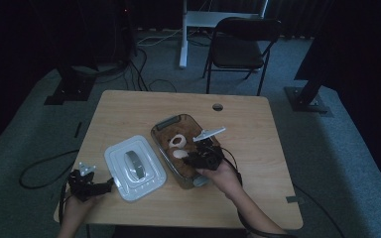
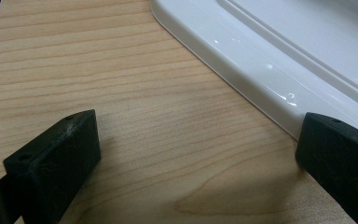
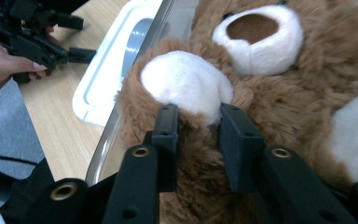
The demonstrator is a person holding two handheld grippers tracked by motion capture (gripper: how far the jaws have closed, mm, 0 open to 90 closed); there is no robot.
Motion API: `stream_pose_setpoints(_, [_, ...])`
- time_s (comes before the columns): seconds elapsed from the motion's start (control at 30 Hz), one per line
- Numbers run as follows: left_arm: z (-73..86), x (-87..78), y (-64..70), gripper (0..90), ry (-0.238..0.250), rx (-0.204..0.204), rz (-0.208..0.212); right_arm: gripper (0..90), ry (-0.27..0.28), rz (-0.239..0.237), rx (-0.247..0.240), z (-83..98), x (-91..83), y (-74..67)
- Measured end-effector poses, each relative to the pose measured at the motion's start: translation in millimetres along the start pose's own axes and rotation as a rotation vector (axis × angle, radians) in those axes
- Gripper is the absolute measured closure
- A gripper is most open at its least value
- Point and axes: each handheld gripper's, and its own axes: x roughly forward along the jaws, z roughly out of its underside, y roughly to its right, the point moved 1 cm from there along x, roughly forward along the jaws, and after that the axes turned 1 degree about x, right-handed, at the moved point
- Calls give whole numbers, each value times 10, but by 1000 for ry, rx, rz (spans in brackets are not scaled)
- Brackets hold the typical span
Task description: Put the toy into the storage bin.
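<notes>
A clear container (image 1: 164, 124) sits near the middle of the wooden counter (image 1: 258, 148), with a brown teddy bear (image 3: 279, 84) lying inside it. Just beside the container, toward the person's left, its white lid (image 1: 135, 167) rests flat on the counter. Beyond the counter, a dark folding chair (image 1: 240, 47) stands on the grey carpet. The right hand-held gripper (image 3: 198, 123) reaches into the container, its jaws clamped on the bear's white-tipped paw (image 3: 184, 84). The left hand-held gripper (image 2: 196, 154) hovers low at the lid's outer edge, jaws wide apart and holding nothing. The bear's body is cut off in the right gripper view; dim light blurs the container's contents in the high view.
</notes>
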Motion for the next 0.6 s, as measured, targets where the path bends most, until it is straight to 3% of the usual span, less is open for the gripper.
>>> stream_pose_setpoints(0.17, [0,0,0,3,0,0,0,725,-73,14,-38,-78,109,-20])
stream_pose_setpoints(0.37, [0,0,0,3,0,0,0,739,-174,-10,-62,-214,190,27])
stream_pose_setpoints(0.53, [1,0,2,3,0,-2,0,773,-286,14,-131,-199,398,-12])
stream_pose_setpoints(0.6, [2,0,3,3,1,-3,0,777,-304,16,-140,-197,431,-30])
